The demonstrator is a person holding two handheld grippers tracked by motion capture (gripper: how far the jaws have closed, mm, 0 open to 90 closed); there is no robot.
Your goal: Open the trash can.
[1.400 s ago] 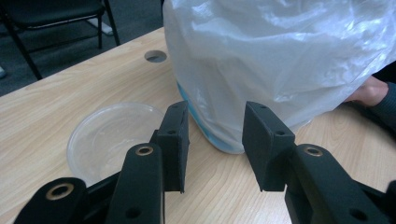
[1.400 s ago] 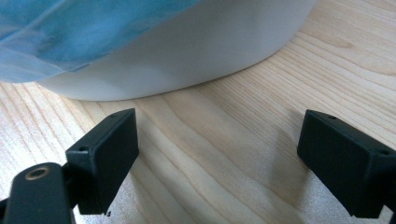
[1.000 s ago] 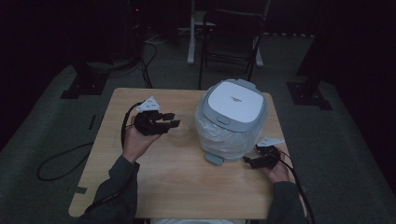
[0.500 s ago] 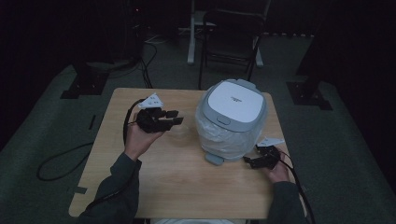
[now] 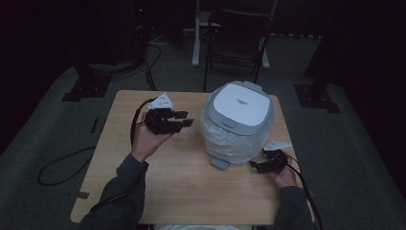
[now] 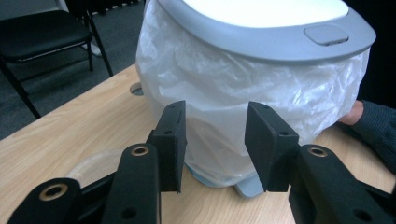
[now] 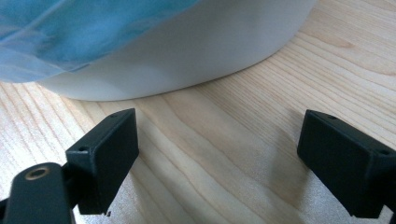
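From above: a round white bin (image 5: 238, 125) on the wood counter (image 5: 182, 191), with a flat grey lid (image 5: 239, 103) and a thin crinkly bag (image 5: 225, 143) puffing out under it. Left of the bin, the left claw (image 5: 186, 119), held up in a hand and aimed at the bin's side, likely getting ready to pinch the bag. At the bin's near right foot, the right claw (image 5: 254, 165), resting low on the counter, maybe to stop the bin from sliding.

Left gripper view: left claw (image 6: 215, 140) released, half open and just opened a bit more, with nothing between the two black blocky pads. Close ahead, the bag (image 6: 224, 88), white, see-through and wrinkly, tucked under the smooth grey lid (image 6: 280, 44). Not touching it yet. Past the bin, a sleeve (image 6: 376, 123).

Right gripper view: right claw (image 7: 217, 158) released, spread wide, with bare counter (image 7: 224, 121) between the pads. Pale wood with long lines in it. Just ahead, the bin's (image 7: 187, 51) smooth, curved white base, with the bag (image 7: 70, 28) looking bluish over it. Close to the base, but not gripping it.
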